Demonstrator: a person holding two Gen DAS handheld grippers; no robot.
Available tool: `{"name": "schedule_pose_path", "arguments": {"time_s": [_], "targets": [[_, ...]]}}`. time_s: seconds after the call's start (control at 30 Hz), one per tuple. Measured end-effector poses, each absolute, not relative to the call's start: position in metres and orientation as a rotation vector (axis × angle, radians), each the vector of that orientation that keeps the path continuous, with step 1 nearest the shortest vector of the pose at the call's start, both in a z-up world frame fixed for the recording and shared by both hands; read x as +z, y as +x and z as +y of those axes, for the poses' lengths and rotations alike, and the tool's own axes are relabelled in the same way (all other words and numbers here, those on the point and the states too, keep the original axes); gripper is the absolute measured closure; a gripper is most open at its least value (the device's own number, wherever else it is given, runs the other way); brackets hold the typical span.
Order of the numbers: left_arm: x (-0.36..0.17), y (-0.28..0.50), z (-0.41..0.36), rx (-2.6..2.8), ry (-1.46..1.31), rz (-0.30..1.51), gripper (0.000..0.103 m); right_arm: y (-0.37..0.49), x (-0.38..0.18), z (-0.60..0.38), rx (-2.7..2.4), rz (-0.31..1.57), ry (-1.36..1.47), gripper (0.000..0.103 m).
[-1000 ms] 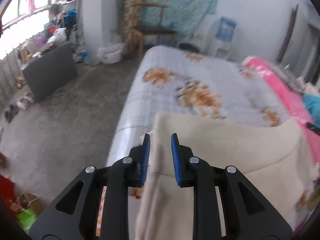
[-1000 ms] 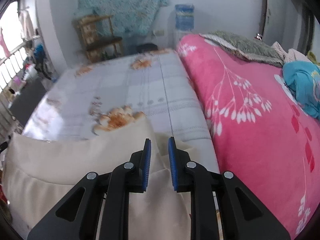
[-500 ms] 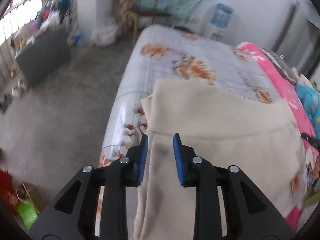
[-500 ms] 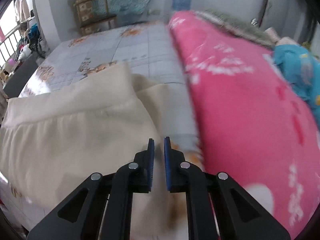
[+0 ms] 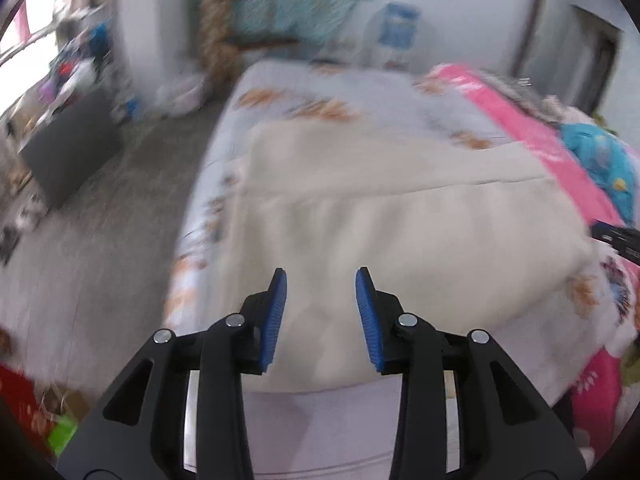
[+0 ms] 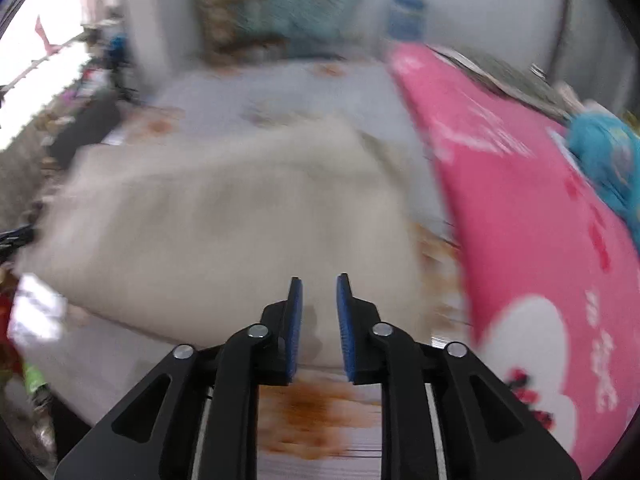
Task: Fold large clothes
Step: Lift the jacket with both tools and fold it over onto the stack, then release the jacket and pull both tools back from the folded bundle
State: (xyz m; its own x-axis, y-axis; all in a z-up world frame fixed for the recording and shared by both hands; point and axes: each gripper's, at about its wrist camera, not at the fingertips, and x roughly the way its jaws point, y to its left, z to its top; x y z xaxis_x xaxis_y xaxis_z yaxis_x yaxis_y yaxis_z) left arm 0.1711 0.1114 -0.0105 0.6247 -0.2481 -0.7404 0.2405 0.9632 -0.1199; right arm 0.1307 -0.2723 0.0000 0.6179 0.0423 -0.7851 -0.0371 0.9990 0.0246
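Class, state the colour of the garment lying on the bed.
Plain cream garment, clearest in the left wrist view.

You have the folded cream fabric garment (image 5: 400, 216) lying flat on the floral-printed bed sheet (image 5: 320, 84), toward the bed's near edge and reaching almost to its left edge. Along the bed's right edge lies the pink patterned blanket (image 6: 520, 208), just beside the garment, with a crumpled turquoise cloth (image 6: 604, 152) on its far part. Beyond the bed's far end stands a wooden chair (image 5: 228, 28).
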Motion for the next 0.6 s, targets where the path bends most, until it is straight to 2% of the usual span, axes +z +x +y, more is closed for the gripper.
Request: {"name": "schedule_pose_path", "arguments": {"time_s": [0.03,0.13,0.23,0.3,0.4,0.47,0.5,0.6], "targets": [[-0.009,0.168,0.099,-0.323,-0.005,0.841,0.063,0.130,0.001,-0.251,0.115,0.885,0.006,0.072],[-0.018,0.165,0.060,-0.379,0.039,0.847,0.056,0.133,-0.013,-0.191,0.243,0.863,-0.066,0.066],[-0.048,0.162,0.033,-0.381,0.110,0.908,0.052,0.139,-0.044,-0.152,0.284,0.892,-0.144,0.065],[-0.052,0.154,0.031,-0.371,0.151,0.876,0.051,0.138,-0.056,-0.146,0.261,0.883,-0.175,0.065],[-0.041,0.145,0.037,-0.370,0.122,0.883,0.051,0.138,-0.043,-0.154,0.240,0.907,-0.109,0.065],[-0.030,0.138,0.043,-0.393,0.075,0.845,0.049,0.128,-0.027,-0.149,0.288,0.839,-0.083,0.065],[-0.030,0.139,0.041,-0.386,0.070,0.836,0.045,0.125,-0.025,-0.143,0.298,0.810,-0.094,0.065],[-0.049,0.148,0.038,-0.331,0.059,0.896,0.044,0.126,-0.041,-0.118,0.314,0.832,-0.166,0.064]]}}
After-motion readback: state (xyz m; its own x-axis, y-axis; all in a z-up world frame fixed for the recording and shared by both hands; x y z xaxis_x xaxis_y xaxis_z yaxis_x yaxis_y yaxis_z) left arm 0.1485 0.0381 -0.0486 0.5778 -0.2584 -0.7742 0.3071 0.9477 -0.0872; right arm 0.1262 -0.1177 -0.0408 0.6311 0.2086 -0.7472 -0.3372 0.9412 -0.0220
